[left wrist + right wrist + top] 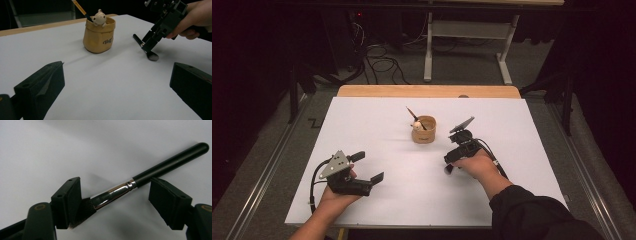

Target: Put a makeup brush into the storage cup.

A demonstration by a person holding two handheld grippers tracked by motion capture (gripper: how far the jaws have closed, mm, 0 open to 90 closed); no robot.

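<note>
Makeup brush [140, 181], black handle, silver ferrule, lying flat on the white table [377, 125], right of the tan pen pot [424, 131]. Long axis slants; handle toward the far side, bristles near. Right gripper [115, 202] straddles it, jaws part-open, not yet pressing: pick-up step, apparently. Next: close squarely across the ferrule, then lift. Left gripper [367, 167] rests wide open, empty, near left.

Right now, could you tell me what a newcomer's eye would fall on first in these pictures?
Probably the tan pot near the middle of the white table, with a little bear figure peeking over its rim beside a slanted pencil. Next, the black makeup brush lying on the table to the pot's right, between the open jaws of the right claw, not yet gripped.
</note>
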